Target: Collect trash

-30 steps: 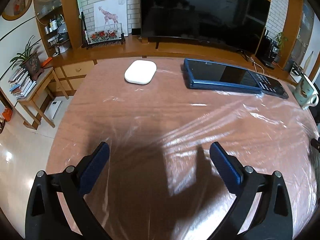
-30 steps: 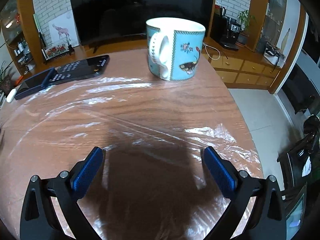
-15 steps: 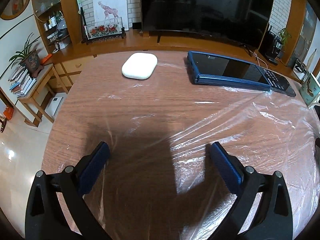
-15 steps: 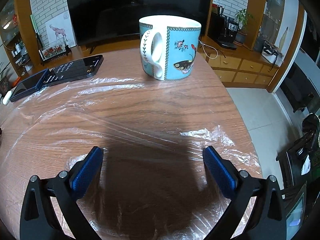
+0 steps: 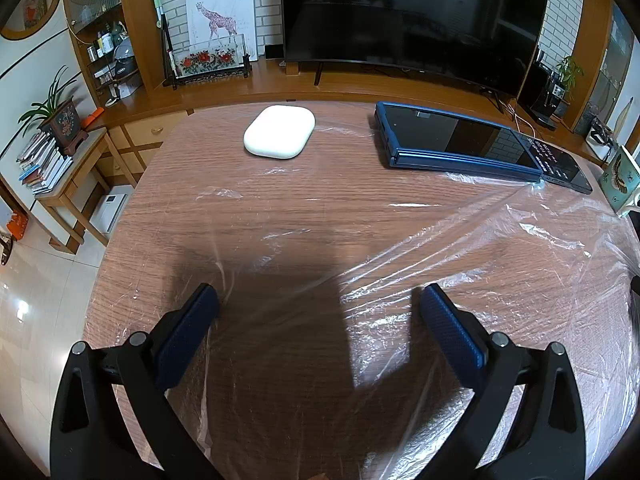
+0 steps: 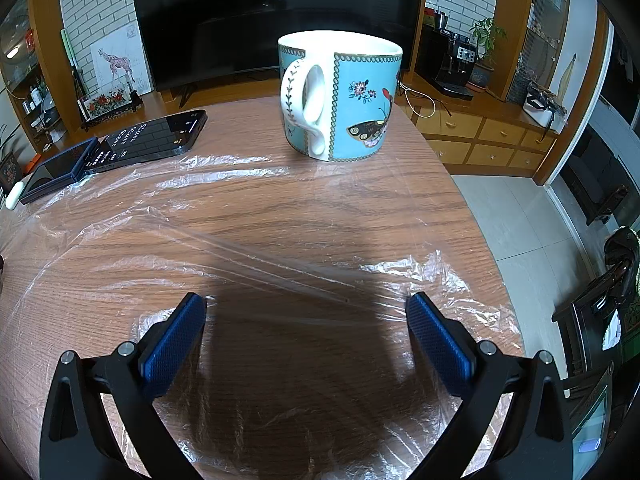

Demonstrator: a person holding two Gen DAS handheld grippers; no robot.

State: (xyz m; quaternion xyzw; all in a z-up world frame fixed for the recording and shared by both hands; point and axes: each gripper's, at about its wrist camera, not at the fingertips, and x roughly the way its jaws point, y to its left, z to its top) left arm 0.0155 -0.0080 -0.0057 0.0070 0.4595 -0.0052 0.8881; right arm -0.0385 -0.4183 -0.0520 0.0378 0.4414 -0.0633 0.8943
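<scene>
A large sheet of clear crinkled plastic film (image 5: 460,248) lies flat across the wooden table (image 5: 192,184); it also shows in the right wrist view (image 6: 248,208). My left gripper (image 5: 318,300) is open and empty, low over the film near its left edge. My right gripper (image 6: 306,306) is open and empty, low over the film's right part. Both pairs of blue pads are spread wide and hold nothing.
A white case (image 5: 280,131), a blue tablet (image 5: 448,142) and a dark phone (image 6: 156,138) lie at the far side. A turquoise mug (image 6: 344,96) stands ahead of my right gripper. The table's right edge (image 6: 472,216) drops to the floor.
Both grippers have moved a little lower and forward over the film. The mug now appears nearer and more central in the right wrist view. Both stay open.
</scene>
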